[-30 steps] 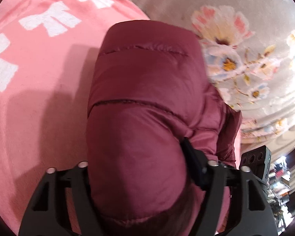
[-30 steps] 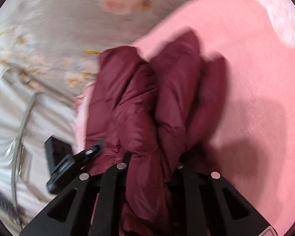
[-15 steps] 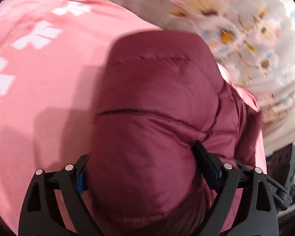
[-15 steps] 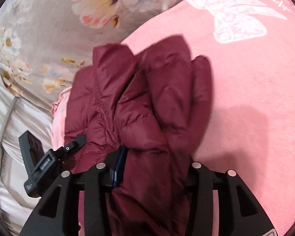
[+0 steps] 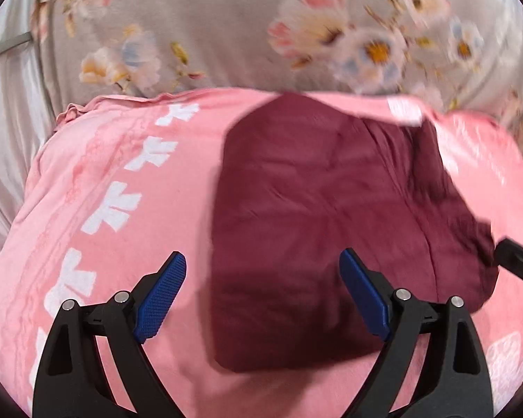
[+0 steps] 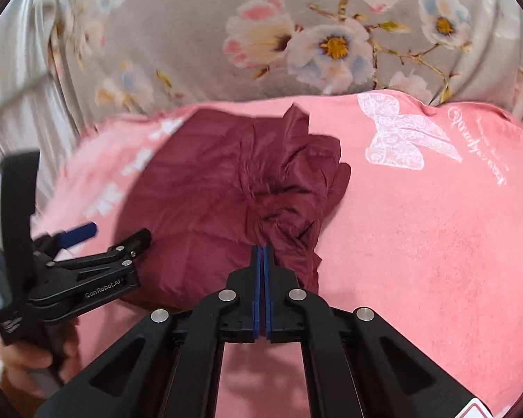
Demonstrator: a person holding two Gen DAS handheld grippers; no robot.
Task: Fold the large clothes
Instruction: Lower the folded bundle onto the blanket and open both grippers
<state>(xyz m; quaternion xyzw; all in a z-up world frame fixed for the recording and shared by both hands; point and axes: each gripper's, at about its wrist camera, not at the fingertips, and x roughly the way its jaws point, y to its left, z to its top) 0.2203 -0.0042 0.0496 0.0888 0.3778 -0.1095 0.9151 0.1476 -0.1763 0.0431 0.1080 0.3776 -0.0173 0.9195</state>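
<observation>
Lying folded near the pink blanket's far edge, the maroon jacket looks finished; left gripper gapes empty, right gripper closed on nothing.

The folded dark red jacket sits like a big soft bump in the middle of the pink blanket. At 9 o'clock of it the blanket is bare and flat. At 3 o'clock the blanket is bare too. At 12 o'clock the flowery sheet rises like a wall.
</observation>
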